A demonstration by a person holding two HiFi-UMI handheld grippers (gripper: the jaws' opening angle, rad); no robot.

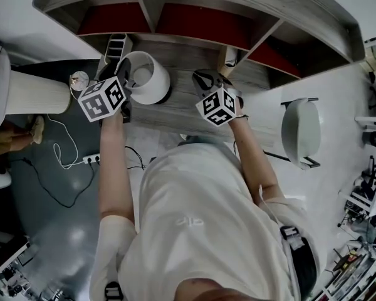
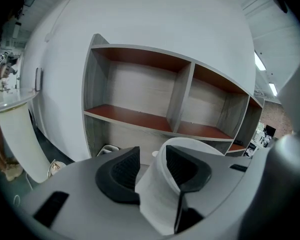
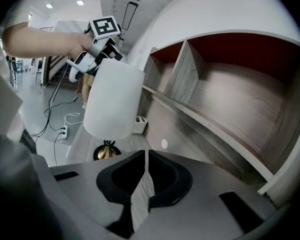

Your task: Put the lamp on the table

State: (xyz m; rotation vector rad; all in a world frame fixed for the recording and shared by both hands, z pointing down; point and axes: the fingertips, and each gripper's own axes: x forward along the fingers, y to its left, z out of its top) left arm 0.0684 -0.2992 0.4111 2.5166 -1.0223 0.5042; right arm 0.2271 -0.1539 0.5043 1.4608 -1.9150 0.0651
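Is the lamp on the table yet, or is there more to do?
The lamp stands on the table on its gold base. The left gripper sits open astride the shade, not squeezing. The right gripper is shut, empty. To do: probably just pulling that gripper away.

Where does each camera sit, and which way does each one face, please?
Head view: on the person's head, facing steeply down; table, lamp, torso, left gripper, right gripper.
Left gripper view: on that gripper, facing the shelves; open fingers straddle the lampshade's wall.
Right gripper view: on that gripper, facing across the table; shut fingers, left forearm.
Shared: all three show the lamp.
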